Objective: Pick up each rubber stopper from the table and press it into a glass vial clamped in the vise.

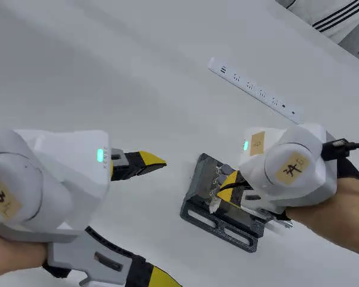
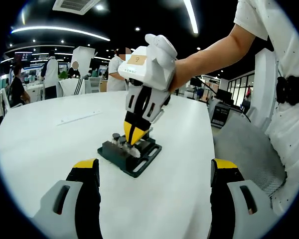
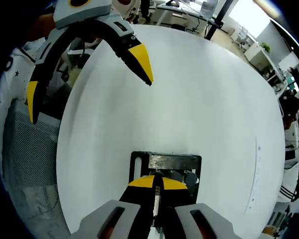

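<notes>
Over the one vise [image 1: 210, 220], right gripper [image 3: 155, 180] fingers narrow — left gripper [image 2: 154, 164] fingers wide.

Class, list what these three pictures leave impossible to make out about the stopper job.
1. Any stopper in the right gripper: right gripper view, the closed jaws hide whatever sits between them.
2. Vials in the vise: head view, the right gripper covers them; left gripper view, too small to count.
3. Power strip sockets: head view, too small.
</notes>
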Demonstrator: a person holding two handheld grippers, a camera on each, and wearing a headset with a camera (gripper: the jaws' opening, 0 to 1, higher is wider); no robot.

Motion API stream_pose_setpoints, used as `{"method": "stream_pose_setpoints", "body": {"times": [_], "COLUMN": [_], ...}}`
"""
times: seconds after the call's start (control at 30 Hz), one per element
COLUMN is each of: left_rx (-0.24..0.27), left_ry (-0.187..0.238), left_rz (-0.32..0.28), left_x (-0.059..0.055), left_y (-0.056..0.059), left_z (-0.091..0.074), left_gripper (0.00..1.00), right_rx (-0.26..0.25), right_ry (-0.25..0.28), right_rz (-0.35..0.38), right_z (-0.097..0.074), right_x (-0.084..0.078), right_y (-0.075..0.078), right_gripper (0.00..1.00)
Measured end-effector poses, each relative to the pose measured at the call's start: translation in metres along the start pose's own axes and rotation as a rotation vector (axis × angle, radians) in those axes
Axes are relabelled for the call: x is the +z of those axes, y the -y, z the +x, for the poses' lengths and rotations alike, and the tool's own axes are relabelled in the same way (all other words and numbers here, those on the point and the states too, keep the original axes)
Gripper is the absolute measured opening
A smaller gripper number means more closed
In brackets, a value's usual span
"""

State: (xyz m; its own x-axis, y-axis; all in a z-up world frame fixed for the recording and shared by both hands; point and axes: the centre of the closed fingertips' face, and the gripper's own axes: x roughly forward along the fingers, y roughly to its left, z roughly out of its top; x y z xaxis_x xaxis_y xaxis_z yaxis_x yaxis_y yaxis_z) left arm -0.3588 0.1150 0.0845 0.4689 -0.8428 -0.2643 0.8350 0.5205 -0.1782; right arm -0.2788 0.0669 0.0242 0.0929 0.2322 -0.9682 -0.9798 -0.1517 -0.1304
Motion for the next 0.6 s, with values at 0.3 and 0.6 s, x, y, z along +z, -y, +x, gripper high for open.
{"method": "stream_pose_setpoints", "body": {"times": [0.3, 0.6], "left_rx": [0.008, 0.007], "left_ry": [-0.013, -0.015], "left_rz": [-0.002, 0.000], "left_x": [-0.0026, 0.0003], "left_y": [-0.0021, -0.0014], "left_z": [-0.0030, -0.0021], "left_gripper": [0.92, 0.92], "right_rx": [-0.024, -0.019], "right_ry": [0.073, 0.118], "right_rz": [0.073, 0.148], "right_z": [-0.0005, -0.0016], "right_x": [-0.0016, 0.0002], "right_y": [0.0035, 0.0038], "right_gripper": [0.00, 0.00]}}
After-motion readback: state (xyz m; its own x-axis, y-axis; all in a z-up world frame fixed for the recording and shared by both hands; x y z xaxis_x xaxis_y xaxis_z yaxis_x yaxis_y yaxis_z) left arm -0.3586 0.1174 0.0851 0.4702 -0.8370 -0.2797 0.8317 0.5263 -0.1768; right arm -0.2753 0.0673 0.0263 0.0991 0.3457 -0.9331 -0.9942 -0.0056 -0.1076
